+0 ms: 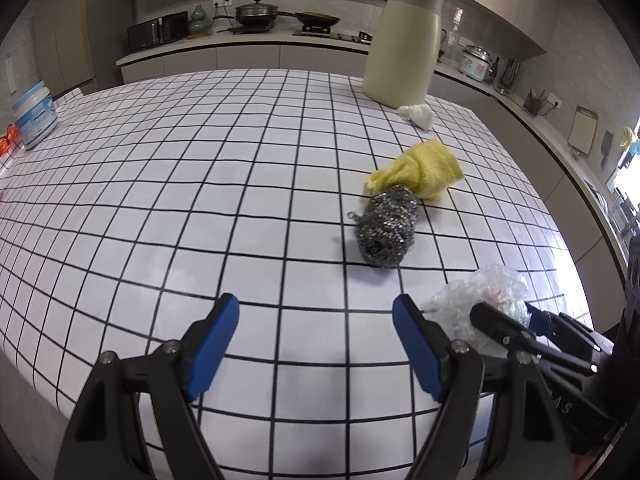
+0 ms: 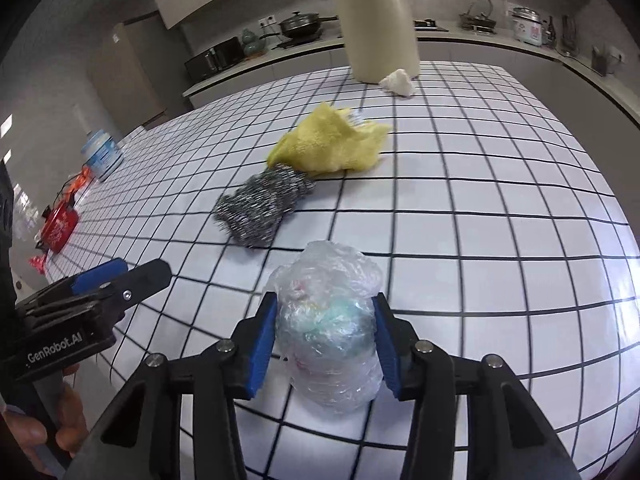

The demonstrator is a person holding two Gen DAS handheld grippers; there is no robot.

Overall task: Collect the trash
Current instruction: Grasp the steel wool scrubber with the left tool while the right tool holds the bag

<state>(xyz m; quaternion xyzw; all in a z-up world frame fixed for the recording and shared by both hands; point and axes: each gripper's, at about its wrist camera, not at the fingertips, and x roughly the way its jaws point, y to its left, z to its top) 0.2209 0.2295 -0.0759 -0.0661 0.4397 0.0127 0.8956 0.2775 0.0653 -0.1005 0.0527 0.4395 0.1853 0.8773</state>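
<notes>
A crumpled clear plastic bag [image 2: 328, 328] sits between the blue pads of my right gripper [image 2: 325, 316], which is shut on it low over the checked table [image 2: 500, 240]. The bag also shows in the left wrist view [image 1: 476, 300], with the right gripper [image 1: 508, 314] around it. My left gripper [image 1: 316, 320] is open and empty above the table's near edge, left of the bag. It also shows in the right wrist view [image 2: 120, 272]. A crumpled white tissue [image 1: 418, 114] [image 2: 398, 81] lies by a tall cream bin [image 1: 404, 48] [image 2: 376, 20].
A steel wool scrubber [image 1: 386, 232] [image 2: 260, 208] and a yellow cloth [image 1: 420, 172] [image 2: 332, 146] lie mid-table. A white-and-blue tub [image 1: 34, 116] [image 2: 102, 154] and a red packet [image 2: 60, 226] stand at the left edge. Kitchen counters run behind.
</notes>
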